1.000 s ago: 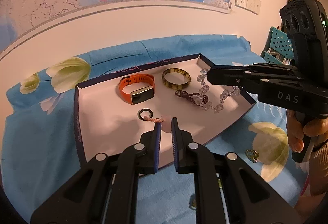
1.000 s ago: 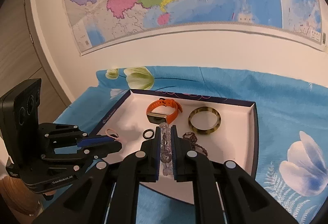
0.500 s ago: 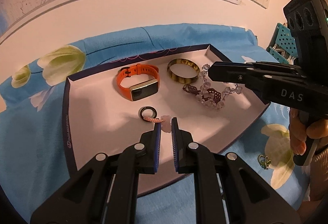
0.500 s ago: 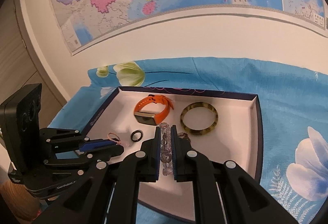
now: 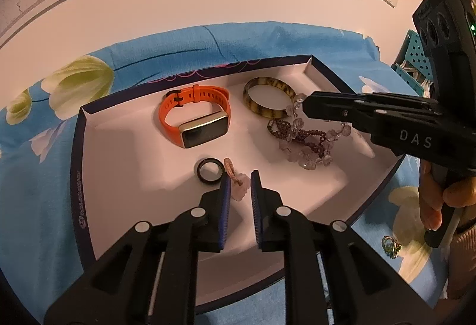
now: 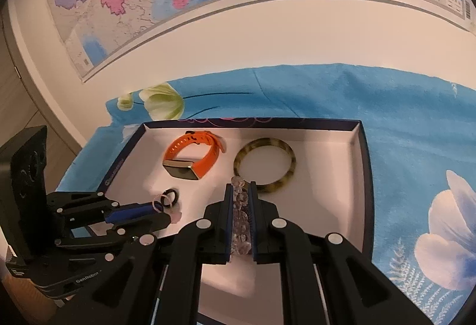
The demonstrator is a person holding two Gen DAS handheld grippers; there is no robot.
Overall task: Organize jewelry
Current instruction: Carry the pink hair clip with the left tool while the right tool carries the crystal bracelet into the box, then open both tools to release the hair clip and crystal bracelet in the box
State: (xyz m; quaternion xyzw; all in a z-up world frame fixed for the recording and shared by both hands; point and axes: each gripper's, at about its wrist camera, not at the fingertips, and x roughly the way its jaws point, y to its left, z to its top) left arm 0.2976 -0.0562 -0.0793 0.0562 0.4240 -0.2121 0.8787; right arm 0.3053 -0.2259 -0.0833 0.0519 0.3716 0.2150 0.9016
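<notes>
Left wrist view: the left gripper [image 5: 239, 185] hung over the near middle of the tray [image 5: 78, 164], and its jaws were opening. A pink ring [image 5: 230, 168] with a pale flower charm sat between the pads, leaning on the left one; the right pad was clear of it. Its long axis ran near to far, with the charm at the near end. A black ring [image 5: 209, 170] lay flat just left of it. Farther stood an orange watch [image 5: 195, 119] on its edge, screen toward the camera, and a striped bangle [image 5: 269, 100] lay flat to its right. The right gripper [image 5: 308, 106] came in from the right, with a clear bead bracelet [image 5: 309, 151] hanging from its tip down onto a dark beaded chain [image 5: 290, 131]. The near right floor of the tray was bare.

Right wrist view: the right gripper [image 6: 239, 191] had its jaws opening, but the pads still touched the bead bracelet [image 6: 239, 215], which ran along the fingers, near to far. The bangle [image 6: 264, 165] lay just beyond the tips. The far right corner of the tray [image 6: 367, 176] was free. The left gripper [image 6: 159, 210] was at the near left, beside the black ring [image 6: 170, 195].
</notes>
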